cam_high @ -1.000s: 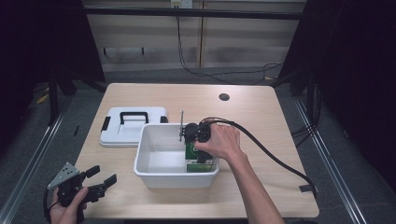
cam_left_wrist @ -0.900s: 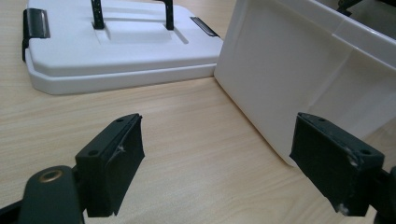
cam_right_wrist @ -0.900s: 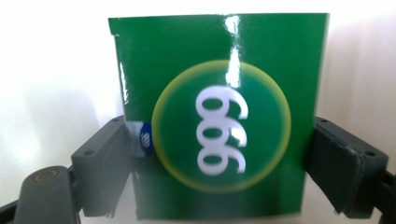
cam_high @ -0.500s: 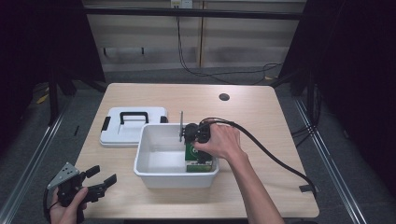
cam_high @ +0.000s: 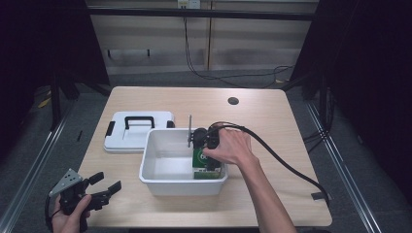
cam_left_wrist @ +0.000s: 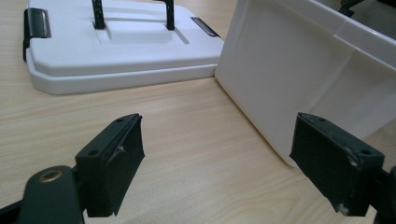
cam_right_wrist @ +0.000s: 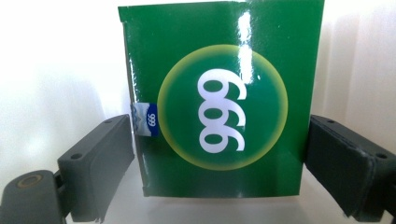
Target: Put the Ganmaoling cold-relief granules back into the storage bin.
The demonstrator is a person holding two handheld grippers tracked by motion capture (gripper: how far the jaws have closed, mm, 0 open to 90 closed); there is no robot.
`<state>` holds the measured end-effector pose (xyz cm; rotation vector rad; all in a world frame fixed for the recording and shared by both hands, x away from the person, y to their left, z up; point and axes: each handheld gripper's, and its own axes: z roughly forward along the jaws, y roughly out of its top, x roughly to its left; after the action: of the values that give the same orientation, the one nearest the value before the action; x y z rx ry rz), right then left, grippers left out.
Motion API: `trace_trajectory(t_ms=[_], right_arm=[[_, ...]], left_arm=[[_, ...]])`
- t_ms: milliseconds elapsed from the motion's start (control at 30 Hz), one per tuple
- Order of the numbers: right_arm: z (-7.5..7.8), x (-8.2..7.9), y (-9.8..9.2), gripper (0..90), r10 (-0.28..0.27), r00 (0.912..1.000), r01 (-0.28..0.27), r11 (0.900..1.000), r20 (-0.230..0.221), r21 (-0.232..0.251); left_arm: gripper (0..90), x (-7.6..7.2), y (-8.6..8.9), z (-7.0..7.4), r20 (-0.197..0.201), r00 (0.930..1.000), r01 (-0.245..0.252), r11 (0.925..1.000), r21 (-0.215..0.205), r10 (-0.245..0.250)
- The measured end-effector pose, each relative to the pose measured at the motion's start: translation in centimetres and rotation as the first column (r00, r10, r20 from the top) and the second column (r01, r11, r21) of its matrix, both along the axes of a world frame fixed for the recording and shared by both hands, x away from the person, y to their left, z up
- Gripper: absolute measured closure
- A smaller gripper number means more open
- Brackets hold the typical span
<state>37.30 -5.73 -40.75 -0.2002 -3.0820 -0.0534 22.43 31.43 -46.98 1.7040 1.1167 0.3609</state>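
A green box (cam_right_wrist: 219,102) with a white "999" in a yellow-ringed circle stands in the right end of a white bin (cam_high: 165,180). My right gripper (cam_right_wrist: 219,172) reaches down into the bin and is shut on the box, one jaw against each side. In the high view a hand covers the right gripper (cam_high: 205,145) above the green box (cam_high: 201,164). My left gripper (cam_high: 108,183) is held open at the table's front left corner. The left gripper (cam_left_wrist: 217,158) has nothing between its jaws and faces the bin's outer wall (cam_left_wrist: 299,70).
The bin's white lid (cam_high: 138,131) with a black handle lies flat behind the bin's left end; the lid (cam_left_wrist: 116,51) is also ahead of the left gripper. A black cable (cam_high: 286,160) trails right from the right gripper. A round hole (cam_high: 233,101) sits far back on the table.
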Motion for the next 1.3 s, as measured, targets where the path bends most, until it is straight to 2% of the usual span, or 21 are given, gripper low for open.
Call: trace_trajectory(t_ms=[100,267,333,467,600,767,867,900,1033,1200,1267,1300], right_arm=[[0.2,0.0,-0.1,9.6,0.006,1.0000,-0.006,1.000,-0.004,-0.003],[0.9,0.0,-0.6,10.0,-0.012,0.9999,0.012,0.999,-0.003,0.039],[1.3,0.0,-0.8,12.5,-0.010,0.9996,0.011,0.999,-0.027,0.053],[2.0,0.0,-1.3,12.6,-0.028,0.9996,0.029,0.997,-0.010,0.068],[2.2,0.0,-1.4,13.0,-0.034,0.9994,0.034,0.997,-0.011,0.075],[2.6,0.0,-1.6,13.8,-0.049,0.9988,0.048,0.988,0.003,0.148],[2.9,-0.2,-1.7,15.1,-0.055,0.9984,0.052,0.986,0.014,0.160],[3.0,-0.2,-1.9,15.1,-0.047,0.9988,0.043,0.983,0.015,0.178],[3.5,-0.5,-2.5,15.6,-0.077,0.9968,0.071,0.970,0.019,0.233],[4.1,-0.7,-3.7,17.1,-0.104,0.9944,0.092,0.942,0.020,0.321],[4.4,-0.9,-4.1,17.7,-0.126,0.9919,0.113,0.930,0.016,0.349],[4.6,-1.0,-4.4,17.7,-0.147,0.9891,0.134,0.929,0.010,0.344]], left_arm=[[16.7,0.1,0.0,0.0,0.003,1.0000,0.004,1.0000,0.008,-0.004],[16.7,0.1,0.0,0.0,-0.002,1.0000,0.002,1.0000,0.008,-0.002],[16.7,0.1,0.0,-0.1,-0.003,1.0000,-0.001,1.0000,0.002,0.001],[16.7,0.2,-0.1,-0.1,-0.004,1.0000,0.000,1.0000,0.005,0.000],[16.7,0.2,-0.1,-0.1,-0.003,1.0000,-0.001,1.0000,0.006,0.001],[16.7,0.1,0.0,-0.1,-0.004,1.0000,0.001,1.0000,0.004,-0.001],[16.7,0.1,-0.1,0.0,-0.003,1.0000,0.004,1.0000,0.006,-0.004],[16.7,0.2,-0.1,0.0,-0.001,1.0000,0.005,1.0000,0.008,-0.005],[16.7,0.1,0.0,-0.1,-0.003,1.0000,0.007,1.0000,0.006,-0.007],[16.7,0.1,0.0,-0.1,-0.004,1.0000,0.003,1.0000,0.005,-0.003],[16.7,0.1,-0.1,0.0,-0.001,1.0000,0.002,1.0000,0.007,-0.002],[16.7,0.1,-0.1,0.0,0.000,1.0000,0.000,1.0000,0.005,0.000]])
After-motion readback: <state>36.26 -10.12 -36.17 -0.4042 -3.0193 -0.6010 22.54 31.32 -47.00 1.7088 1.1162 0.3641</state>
